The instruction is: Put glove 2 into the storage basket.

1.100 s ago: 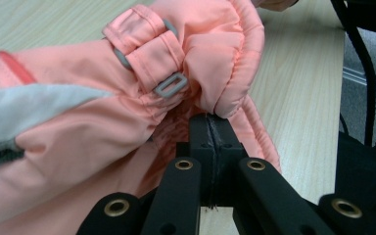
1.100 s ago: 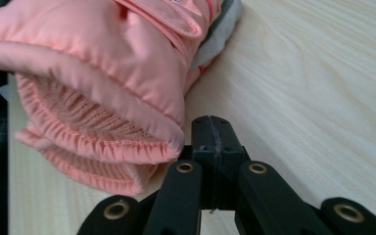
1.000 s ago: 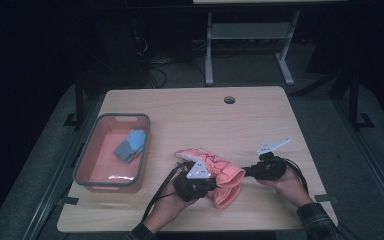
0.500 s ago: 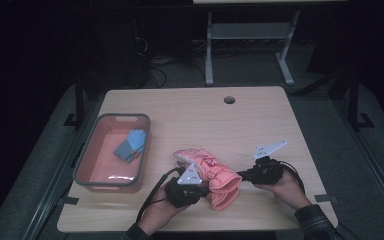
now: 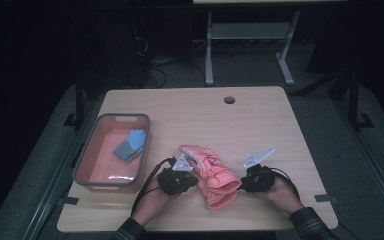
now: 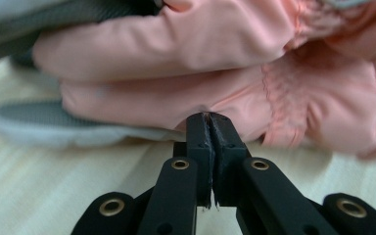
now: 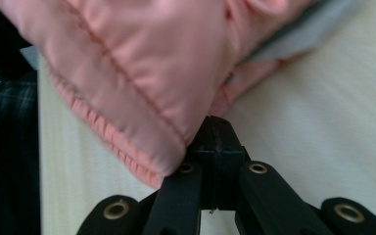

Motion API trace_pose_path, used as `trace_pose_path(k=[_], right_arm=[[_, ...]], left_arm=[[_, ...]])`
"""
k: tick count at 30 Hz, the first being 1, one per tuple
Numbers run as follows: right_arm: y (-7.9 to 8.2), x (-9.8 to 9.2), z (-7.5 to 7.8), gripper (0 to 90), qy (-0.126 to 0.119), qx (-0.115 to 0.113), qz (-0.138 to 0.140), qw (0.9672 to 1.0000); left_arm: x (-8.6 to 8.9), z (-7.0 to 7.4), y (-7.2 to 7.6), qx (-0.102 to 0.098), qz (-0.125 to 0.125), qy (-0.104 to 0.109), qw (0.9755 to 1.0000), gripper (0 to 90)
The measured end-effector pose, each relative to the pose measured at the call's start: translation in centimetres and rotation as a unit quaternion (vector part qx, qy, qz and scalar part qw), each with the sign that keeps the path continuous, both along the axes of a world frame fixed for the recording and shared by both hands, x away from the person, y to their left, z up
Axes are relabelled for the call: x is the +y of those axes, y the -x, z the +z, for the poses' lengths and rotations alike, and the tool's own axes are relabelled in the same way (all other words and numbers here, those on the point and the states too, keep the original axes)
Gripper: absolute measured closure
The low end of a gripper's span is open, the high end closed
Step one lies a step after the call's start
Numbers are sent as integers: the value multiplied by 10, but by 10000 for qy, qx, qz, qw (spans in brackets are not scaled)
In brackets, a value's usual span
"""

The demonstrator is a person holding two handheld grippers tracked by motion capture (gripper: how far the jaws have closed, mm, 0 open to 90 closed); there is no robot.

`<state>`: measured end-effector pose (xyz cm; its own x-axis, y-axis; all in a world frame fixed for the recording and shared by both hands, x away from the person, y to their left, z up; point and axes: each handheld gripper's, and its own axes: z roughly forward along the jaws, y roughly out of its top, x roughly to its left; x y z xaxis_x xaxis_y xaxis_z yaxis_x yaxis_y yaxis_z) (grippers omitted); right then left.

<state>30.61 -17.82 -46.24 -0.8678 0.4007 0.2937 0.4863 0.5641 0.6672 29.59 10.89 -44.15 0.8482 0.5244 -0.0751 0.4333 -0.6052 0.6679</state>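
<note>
Both tongs pinch the pink glove (image 5: 214, 176) near the table's (image 5: 280, 125) front edge.

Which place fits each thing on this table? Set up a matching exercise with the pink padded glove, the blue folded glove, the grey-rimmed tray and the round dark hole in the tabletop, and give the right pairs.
Things:
1. pink padded glove
2. blue folded glove
3. grey-rimmed tray with a pink floor
4. round dark hole in the wooden tabletop

Places:
A. near the table's far edge
B. inside the tray
C. between the two grippers, near the table's front edge
D. on the left part of the table

Pairs: 1-C, 2-B, 3-D, 4-A
</note>
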Motion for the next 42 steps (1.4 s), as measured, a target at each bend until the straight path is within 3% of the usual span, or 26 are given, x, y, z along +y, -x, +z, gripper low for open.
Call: trace_pose_path(k=[8, 14, 20, 21, 25, 28, 33, 36, 42], right_arm=[[24, 18, 2, 897, -58, 11, 418, 9991], [36, 27, 2, 897, -9, 6, 564, 9984], [38, 7, 9, 897, 116, -176, 192, 9996], [37, 1, 11, 897, 94, -208, 91, 9997], [30, -19, 26, 898, -119, -393, -301, 9987], [24, -27, 42, 898, -437, -591, -561, 9957], [10, -24, 58, 898, -615, -888, -798, 9909], [0, -20, 59, 898, -674, -905, -876, 9897], [-13, -1, 46, 898, -434, -807, -806, 9925]], left_arm=[[-7, -2, -16, 83, -121, 138, 9998, 868], [-16, -2, -21, 36, -287, 85, 9995, 867], [-11, 3, -26, 63, -257, 131, 9996, 853], [-11, 4, -26, 80, -187, 219, 9996, 845], [-3, 15, -27, 107, -165, 291, 9994, 798], [0, 20, -27, 111, -88, 382, 9992, 719], [5, 29, -30, 105, -6, 500, 9987, 575], [8, 33, -32, 157, -24, 555, 9983, 491], [11, 37, -35, 159, 11, 632, 9979, 383]])
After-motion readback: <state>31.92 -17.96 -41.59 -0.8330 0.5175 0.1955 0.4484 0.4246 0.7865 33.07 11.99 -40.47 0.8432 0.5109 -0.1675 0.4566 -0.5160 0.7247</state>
